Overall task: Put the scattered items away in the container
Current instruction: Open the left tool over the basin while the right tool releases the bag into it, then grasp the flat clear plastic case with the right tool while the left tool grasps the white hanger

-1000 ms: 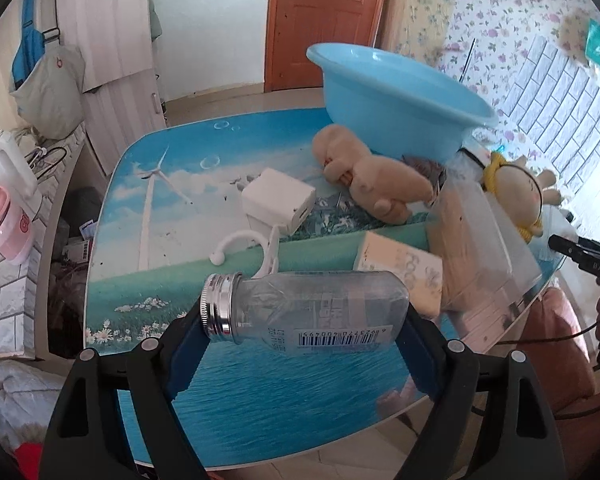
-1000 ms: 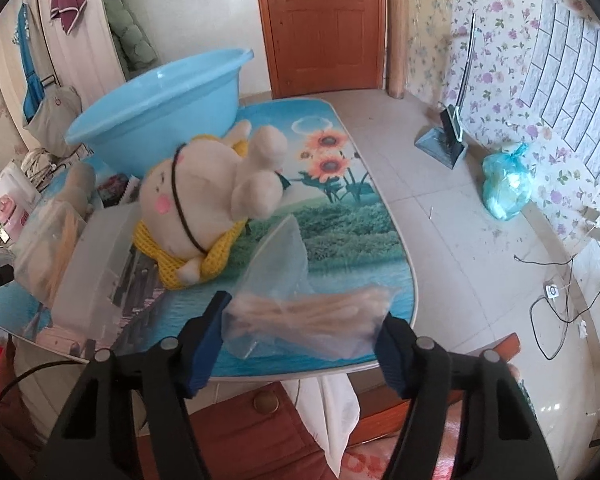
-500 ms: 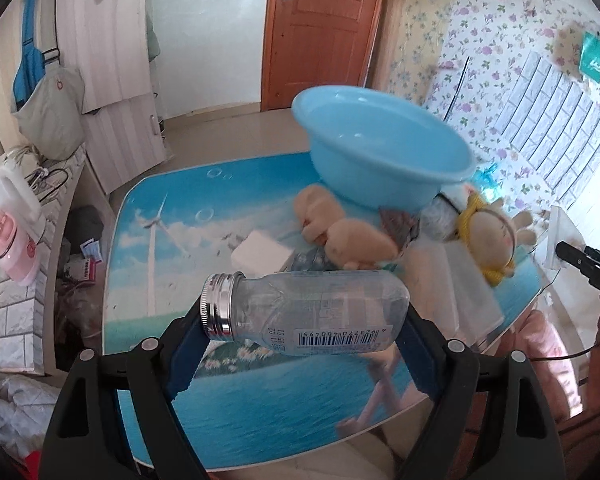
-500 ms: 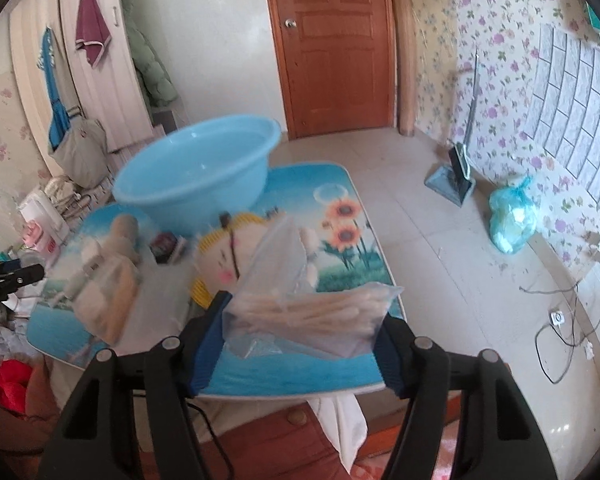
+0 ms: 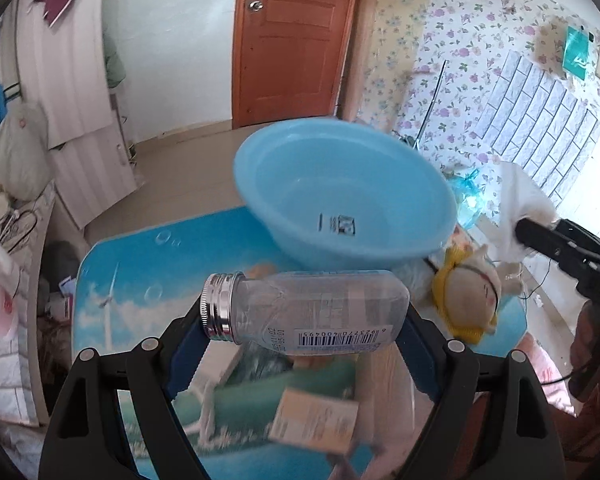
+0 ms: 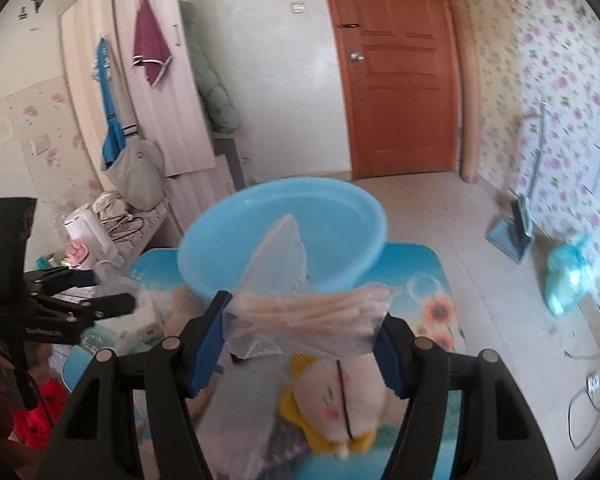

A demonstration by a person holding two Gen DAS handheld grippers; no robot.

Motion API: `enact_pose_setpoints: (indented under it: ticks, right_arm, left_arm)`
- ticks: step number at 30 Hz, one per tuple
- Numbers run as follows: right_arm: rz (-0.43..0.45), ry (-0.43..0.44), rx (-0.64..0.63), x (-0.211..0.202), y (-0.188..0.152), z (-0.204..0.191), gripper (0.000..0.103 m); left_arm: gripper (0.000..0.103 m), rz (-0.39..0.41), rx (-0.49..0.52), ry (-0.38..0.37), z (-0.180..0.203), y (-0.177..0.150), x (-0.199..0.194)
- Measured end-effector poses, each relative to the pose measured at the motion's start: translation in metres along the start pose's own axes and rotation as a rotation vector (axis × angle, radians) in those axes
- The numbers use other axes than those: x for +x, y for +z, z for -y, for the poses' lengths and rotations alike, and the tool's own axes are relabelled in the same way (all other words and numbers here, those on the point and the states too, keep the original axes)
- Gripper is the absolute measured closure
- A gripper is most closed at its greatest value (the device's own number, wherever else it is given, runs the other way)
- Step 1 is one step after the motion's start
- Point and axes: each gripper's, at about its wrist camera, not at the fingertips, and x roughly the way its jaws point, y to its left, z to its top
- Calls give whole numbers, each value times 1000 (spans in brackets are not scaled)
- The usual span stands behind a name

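Note:
My left gripper [image 5: 302,322] is shut on a clear plastic bottle [image 5: 304,308] with a silver screw cap, held sideways above the table. Beyond it stands the light blue basin [image 5: 348,196], its inside bare apart from a label. My right gripper [image 6: 302,326] is shut on a clear bag of cotton swabs [image 6: 312,312], raised in front of the same basin [image 6: 284,236]. A plush doll with yellow trim [image 5: 468,304] lies beside the basin and shows under the right gripper as well [image 6: 340,404]. The other gripper shows at each view's edge.
The table [image 5: 140,264] carries a sea and meadow print. On it lie a small tan box [image 5: 312,420], a white charger, blurred, and clear plastic sheets [image 6: 240,412]. A wooden door [image 5: 292,40], a wardrobe and a tiled floor lie behind.
Both grippers have risen and moved toward the basin with their loads. The basin's inside now shows from above in both views.

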Motion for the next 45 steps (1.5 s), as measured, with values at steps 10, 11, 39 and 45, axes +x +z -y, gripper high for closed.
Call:
enact_pose_setpoints:
  ticks: [10,11,39,45]
  right_arm:
    - [-40,43,-30,47,23,15,38]
    - [-48,47,-36,51,25,16,37]
    - [-163,-140,66,4,-42,-26,25]
    - [-195,-157,61,-2,-62,-35,25]
  left_arm:
    - [18,7,47,11,11,46,49]
    - [18,7,56,18,13,49,54]
    - [5,-67,54,17,-31,-40,-6]
    - [5,-98,55,41,-49,-67,-13]
